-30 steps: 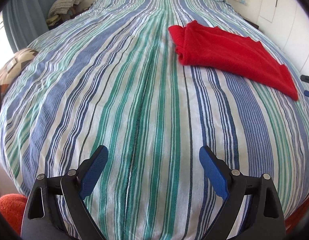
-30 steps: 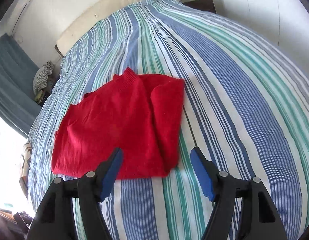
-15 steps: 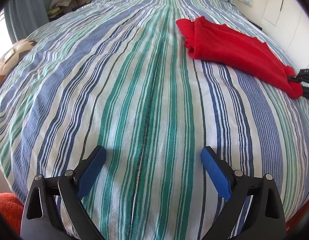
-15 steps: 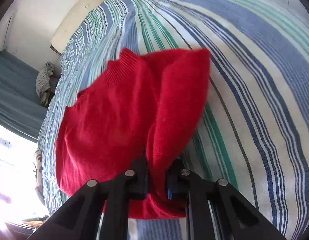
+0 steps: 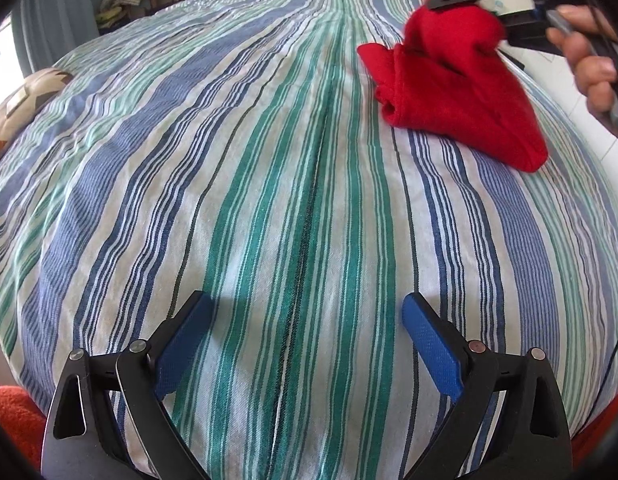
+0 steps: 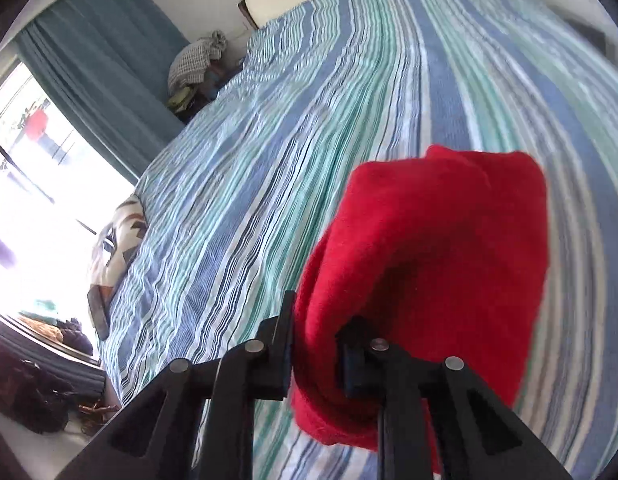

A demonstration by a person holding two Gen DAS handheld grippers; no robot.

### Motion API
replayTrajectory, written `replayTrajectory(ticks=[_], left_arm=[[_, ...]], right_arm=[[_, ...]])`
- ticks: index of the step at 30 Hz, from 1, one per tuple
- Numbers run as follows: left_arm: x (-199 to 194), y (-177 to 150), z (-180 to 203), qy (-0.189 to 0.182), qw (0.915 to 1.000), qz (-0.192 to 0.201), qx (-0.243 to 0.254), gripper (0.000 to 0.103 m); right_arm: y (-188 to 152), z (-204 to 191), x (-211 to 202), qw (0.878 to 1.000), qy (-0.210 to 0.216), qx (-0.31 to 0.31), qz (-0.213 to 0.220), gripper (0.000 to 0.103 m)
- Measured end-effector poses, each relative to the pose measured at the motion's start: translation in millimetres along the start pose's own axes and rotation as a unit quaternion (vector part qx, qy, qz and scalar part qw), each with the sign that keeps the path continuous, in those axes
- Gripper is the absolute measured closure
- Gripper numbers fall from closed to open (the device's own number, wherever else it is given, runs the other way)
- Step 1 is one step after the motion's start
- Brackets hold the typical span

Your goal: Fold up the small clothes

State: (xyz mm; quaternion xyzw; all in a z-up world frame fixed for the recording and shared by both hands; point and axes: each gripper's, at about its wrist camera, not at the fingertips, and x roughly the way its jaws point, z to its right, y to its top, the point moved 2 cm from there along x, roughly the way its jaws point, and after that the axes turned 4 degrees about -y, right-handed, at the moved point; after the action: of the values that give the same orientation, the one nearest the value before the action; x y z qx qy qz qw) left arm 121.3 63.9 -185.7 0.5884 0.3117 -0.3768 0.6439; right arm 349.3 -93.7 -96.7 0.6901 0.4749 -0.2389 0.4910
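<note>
The red sweater lies on the far right part of the striped bed, and one end of it is lifted up off the cover. Its long side runs from the raised end, far away by the top of the bed, down toward the near right edge, where its low corner rests on the stripes. The right tongs are pinched tight on the raised end, so the cloth bunches up and hangs in a thick red fold right in front of them. In the left view, those tongs show at the top of the red lump, with the person's right hand just behind. The right tongs are the ones touching the sweater. The left tongs are well apart from it, low over the near middle of the bed, with their blue pads spread wide and nothing between them. From the left tongs, the sweater lies ahead and off to the right. The next move probably carries the lifted end over the part that lies flat, so the fold needs to go along that long side. The soft cloth may slump or slide as it comes over.
</note>
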Motion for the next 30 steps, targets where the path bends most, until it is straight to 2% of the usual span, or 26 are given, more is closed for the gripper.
replayTrajectory(ticks=[1, 2, 5, 6, 8, 10, 13, 17, 19, 21, 22, 26, 28, 30], left_arm=[[0, 0, 1, 0.002, 1.0000, 0.000, 0.003, 0.006], [-1, -1, 1, 0.003, 1.0000, 0.000, 0.005, 0.006], [-1, 0, -1, -0.004, 1.0000, -0.002, -0.001, 0.006], [-2, 1, -3, -0.009, 0.9999, -0.003, -0.006, 0.006], [-2, 3, -6, -0.018, 0.9997, -0.005, -0.018, 0.006], [-2, 5, -8, -0.024, 0.9993, -0.005, -0.028, 0.006], [0, 6, -8, -0.025, 0.9992, -0.005, -0.032, 0.006], [1, 5, -5, -0.012, 0.9997, -0.005, -0.019, 0.006], [0, 4, -3, -0.007, 0.9999, -0.004, -0.013, 0.006], [-1, 3, -4, -0.010, 0.9998, -0.004, -0.015, 0.006], [-1, 4, -4, -0.012, 0.9998, -0.005, -0.017, 0.006], [-1, 7, -9, -0.023, 0.9992, -0.006, -0.032, 0.006], [0, 7, -11, -0.027, 0.9989, -0.007, -0.039, 0.006], [-2, 7, -13, -0.026, 0.9988, -0.006, -0.040, 0.006]], right_arm=[[-5, -4, 17, 1.000, 0.011, 0.009, -0.028, 0.069], [-10, -7, 25, 0.999, 0.025, 0.020, -0.040, 0.069], [-14, -1, 10, 0.997, 0.068, 0.038, -0.006, 0.069], [-12, 2, -2, 0.997, 0.069, 0.037, 0.012, 0.069], [-9, 7, -22, 0.999, 0.034, 0.018, 0.039, 0.069], [-9, 10, -29, 0.999, -0.015, -0.021, 0.036, 0.069], [-27, 8, -7, 0.996, -0.043, -0.073, -0.006, 0.069], [-80, 2, 55, 0.985, -0.063, -0.129, -0.097, 0.069], [-94, -3, 48, 0.983, -0.062, -0.155, -0.074, 0.069], [-94, 0, 26, 0.989, -0.025, -0.132, -0.062, 0.069], [-92, 2, 9, 0.990, -0.021, -0.129, -0.044, 0.069], [-85, 17, -48, 0.987, -0.075, -0.140, 0.034, 0.069], [-88, 35, -52, 0.988, -0.097, -0.114, 0.038, 0.069], [-102, 61, -33, 0.989, -0.118, -0.089, -0.008, 0.069]])
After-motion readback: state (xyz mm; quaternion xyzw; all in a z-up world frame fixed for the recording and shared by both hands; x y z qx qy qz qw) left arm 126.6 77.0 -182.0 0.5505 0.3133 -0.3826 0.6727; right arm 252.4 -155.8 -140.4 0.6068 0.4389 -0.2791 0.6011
